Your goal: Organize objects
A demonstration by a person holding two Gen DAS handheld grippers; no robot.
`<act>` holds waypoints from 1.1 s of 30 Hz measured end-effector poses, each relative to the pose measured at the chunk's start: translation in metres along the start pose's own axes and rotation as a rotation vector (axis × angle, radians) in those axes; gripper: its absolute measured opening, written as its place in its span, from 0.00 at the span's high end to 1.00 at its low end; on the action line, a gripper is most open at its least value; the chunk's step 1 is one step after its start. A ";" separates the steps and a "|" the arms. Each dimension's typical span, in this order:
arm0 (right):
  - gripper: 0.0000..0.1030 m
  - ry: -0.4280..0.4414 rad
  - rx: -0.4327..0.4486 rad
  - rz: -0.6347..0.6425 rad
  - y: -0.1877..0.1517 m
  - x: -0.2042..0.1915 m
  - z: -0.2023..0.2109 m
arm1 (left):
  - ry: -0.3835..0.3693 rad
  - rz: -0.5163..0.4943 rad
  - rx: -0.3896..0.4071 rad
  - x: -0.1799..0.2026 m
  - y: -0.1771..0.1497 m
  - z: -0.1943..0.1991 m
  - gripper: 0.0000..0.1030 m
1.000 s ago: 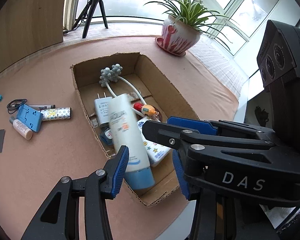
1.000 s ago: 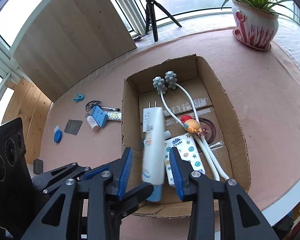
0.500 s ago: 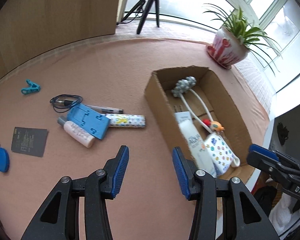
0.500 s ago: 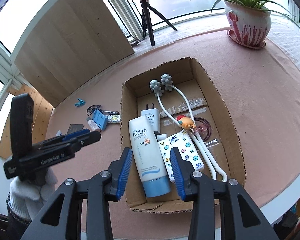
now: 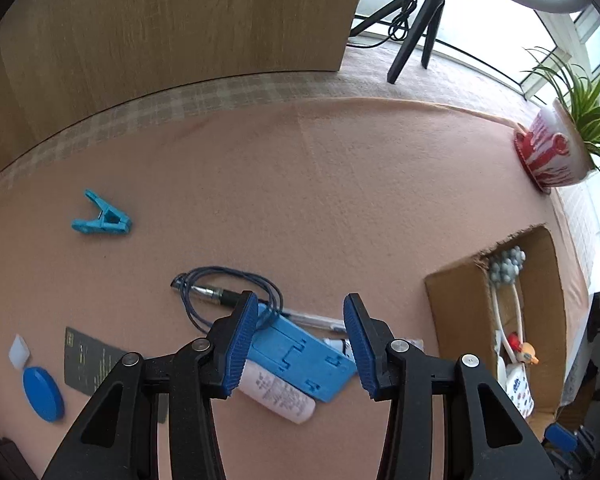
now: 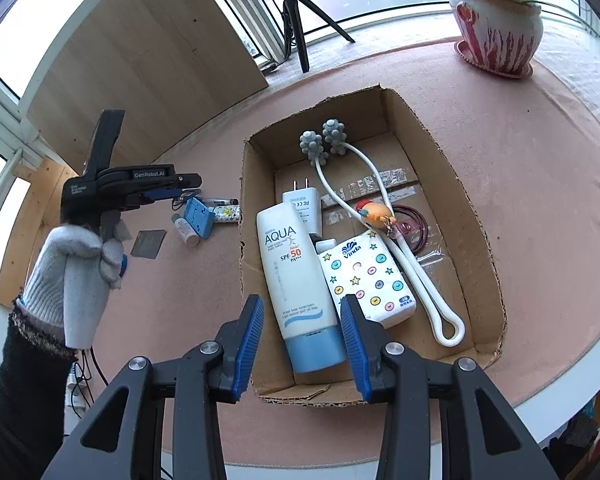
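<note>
Left gripper [image 5: 300, 344] jaws wide, empty, above the blue folding stand [image 5: 300, 356] lying on a small bottle [image 5: 278, 394], beside a coiled cable [image 5: 228, 292]. Bare pink cloth [image 5: 340, 184] beyond; clothespin [image 5: 102, 218] well apart. Right gripper [image 6: 302, 344] also wide, empty, over the cardboard box [image 6: 452, 168] near edge, sunscreen tube [image 6: 296, 280] between its fingers' line. Tissue pack [image 6: 368, 280] beside the tube.

"AQUA SPF 50" on sunscreen tube [image 6: 296, 280]
</note>
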State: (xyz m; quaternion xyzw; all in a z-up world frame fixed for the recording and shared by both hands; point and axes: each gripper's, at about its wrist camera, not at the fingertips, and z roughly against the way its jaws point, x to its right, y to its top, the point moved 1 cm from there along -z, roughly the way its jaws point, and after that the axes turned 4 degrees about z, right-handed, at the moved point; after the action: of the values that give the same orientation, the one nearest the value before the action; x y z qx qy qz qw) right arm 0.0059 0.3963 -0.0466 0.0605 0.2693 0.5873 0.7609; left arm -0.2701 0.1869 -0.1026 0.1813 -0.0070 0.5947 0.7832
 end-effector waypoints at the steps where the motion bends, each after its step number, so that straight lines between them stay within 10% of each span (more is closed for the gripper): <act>1: 0.65 -0.001 -0.002 -0.004 -0.001 0.001 0.000 | 0.006 0.004 -0.003 -0.002 0.004 -0.004 0.54; 12: 0.64 0.004 0.005 -0.030 0.000 0.007 0.003 | 0.058 -0.112 -0.052 0.003 0.000 -0.023 0.62; 20: 0.64 0.046 -0.008 0.024 0.005 -0.022 -0.007 | 0.040 -0.229 -0.082 -0.006 -0.062 -0.004 0.68; 33: 0.64 0.115 -0.061 0.194 0.013 -0.094 -0.038 | -0.015 -0.087 -0.081 -0.072 -0.123 0.038 0.69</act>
State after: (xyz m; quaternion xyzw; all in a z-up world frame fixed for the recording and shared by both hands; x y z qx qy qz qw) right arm -0.0394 0.3050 -0.0415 0.0291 0.2873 0.6686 0.6853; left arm -0.1681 0.0811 -0.1170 0.1540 -0.0293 0.5581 0.8149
